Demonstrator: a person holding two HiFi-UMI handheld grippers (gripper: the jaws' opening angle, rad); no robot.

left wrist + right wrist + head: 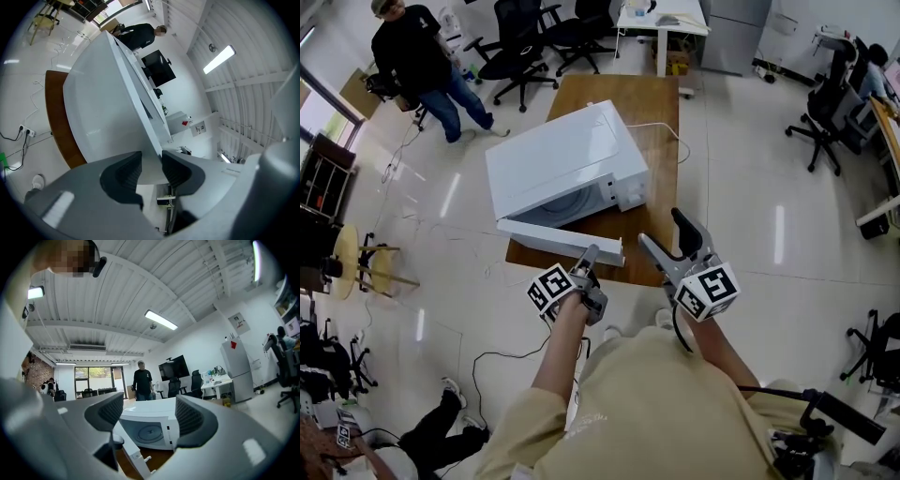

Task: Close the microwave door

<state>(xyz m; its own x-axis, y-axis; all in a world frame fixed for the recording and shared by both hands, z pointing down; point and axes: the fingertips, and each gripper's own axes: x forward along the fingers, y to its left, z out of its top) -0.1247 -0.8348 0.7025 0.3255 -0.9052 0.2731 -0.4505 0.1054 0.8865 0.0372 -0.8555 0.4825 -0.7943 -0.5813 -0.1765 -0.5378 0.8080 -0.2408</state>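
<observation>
One gripper is plainly nearer: the left gripper (pixel 587 258), pinched on what seems the free edge of the half-open microwave door (pixel 558 239), which angles out from the microwave (pixel 562 159) on the counter (pixel 647 103) toward the person, while the right gripper (pixel 662 230) hangs spread, empty, just beside.

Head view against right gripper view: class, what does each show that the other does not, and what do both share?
Only the head view: the marker cubes on both hand-held grippers, the wearer's forearms, and the white cable trailing from the microwave.

Only the right gripper view: the ceiling lamps and a dark wall screen.

Both: the white microwave with its door standing open, the brown table, the right hand-held gripper with jaws apart and empty, and a person in black standing beyond.
</observation>
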